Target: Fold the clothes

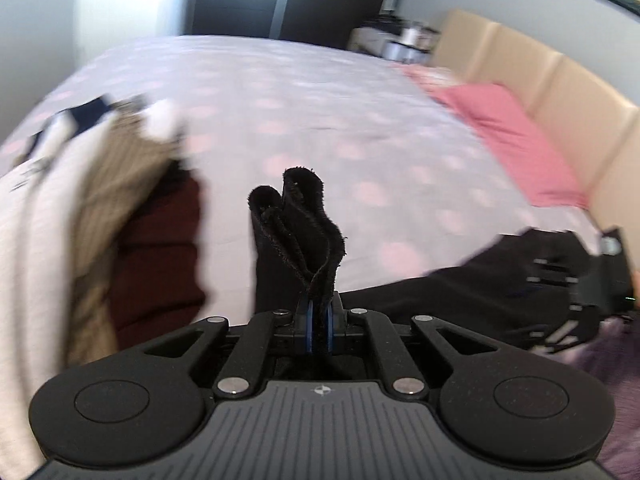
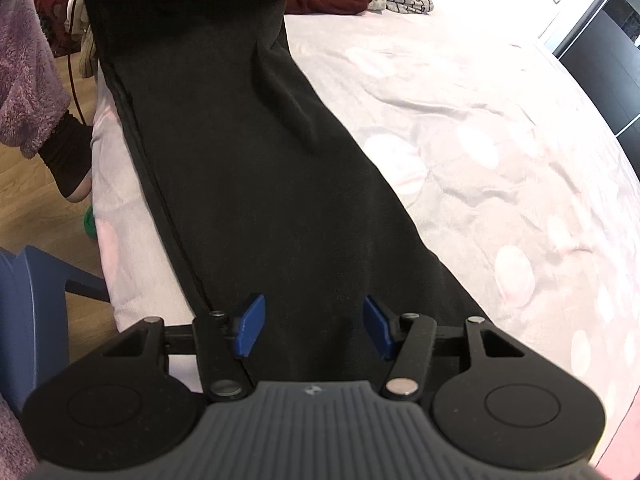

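A black garment (image 2: 256, 168) lies stretched along the near edge of the bed (image 2: 500, 128). My left gripper (image 1: 319, 320) is shut on a bunched end of the black garment (image 1: 300, 232), which sticks up past the fingertips. The rest of the black cloth (image 1: 480, 288) runs off to the right toward my right gripper, seen blurred at the right edge (image 1: 596, 288). In the right wrist view my right gripper (image 2: 314, 326) is open, its blue pads on either side of the garment, just above its near end.
A pile of clothes (image 1: 100, 216), white, beige and dark red, lies on the bed to the left. Pink pillows (image 1: 508, 136) lean on a beige headboard (image 1: 560, 80). Beyond the bed edge are wooden floor (image 2: 44, 224), a blue chair (image 2: 28, 300) and a purple fleece sleeve (image 2: 24, 64).
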A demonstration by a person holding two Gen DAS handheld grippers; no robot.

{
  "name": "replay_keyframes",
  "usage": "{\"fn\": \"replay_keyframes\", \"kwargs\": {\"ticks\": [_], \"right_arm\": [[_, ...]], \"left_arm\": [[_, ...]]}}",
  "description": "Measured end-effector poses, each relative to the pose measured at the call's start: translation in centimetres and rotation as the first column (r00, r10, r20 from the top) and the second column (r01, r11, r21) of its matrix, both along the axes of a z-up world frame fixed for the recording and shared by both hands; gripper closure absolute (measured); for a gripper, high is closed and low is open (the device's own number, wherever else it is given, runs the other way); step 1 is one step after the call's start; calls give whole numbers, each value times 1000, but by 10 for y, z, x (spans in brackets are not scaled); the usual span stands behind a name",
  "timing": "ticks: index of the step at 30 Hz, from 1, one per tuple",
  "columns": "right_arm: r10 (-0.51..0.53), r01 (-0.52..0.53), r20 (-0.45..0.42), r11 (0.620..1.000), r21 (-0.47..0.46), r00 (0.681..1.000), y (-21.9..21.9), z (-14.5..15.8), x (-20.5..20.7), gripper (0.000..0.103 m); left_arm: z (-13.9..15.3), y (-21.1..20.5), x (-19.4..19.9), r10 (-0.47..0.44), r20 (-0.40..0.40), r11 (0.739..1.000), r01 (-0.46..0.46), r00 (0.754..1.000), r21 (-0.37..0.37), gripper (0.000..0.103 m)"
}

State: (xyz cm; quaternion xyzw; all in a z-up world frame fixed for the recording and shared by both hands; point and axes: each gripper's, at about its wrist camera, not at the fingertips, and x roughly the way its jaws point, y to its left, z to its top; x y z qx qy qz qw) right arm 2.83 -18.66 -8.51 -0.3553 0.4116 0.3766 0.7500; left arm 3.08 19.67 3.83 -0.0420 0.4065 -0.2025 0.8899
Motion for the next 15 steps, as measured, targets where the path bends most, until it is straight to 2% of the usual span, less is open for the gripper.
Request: {"fn": "replay_keyframes", "kwargs": {"ticks": [5,11,15], "right_arm": [[-2,2,18,1000,4,1000,1,5,-1,45],[-28,28,31,1000,15,999,-6,10,-2,45],[-94,93,30,995,29,995,-23,14,2,45]], "left_arm": [[3,-58,-4,-141,-15,986,140,990,-86,99],[-2,-127,13,-291,-22,943,283,956,-176,99],[-11,-170,27,-348,-33,921,334,937,-201,99]]}}
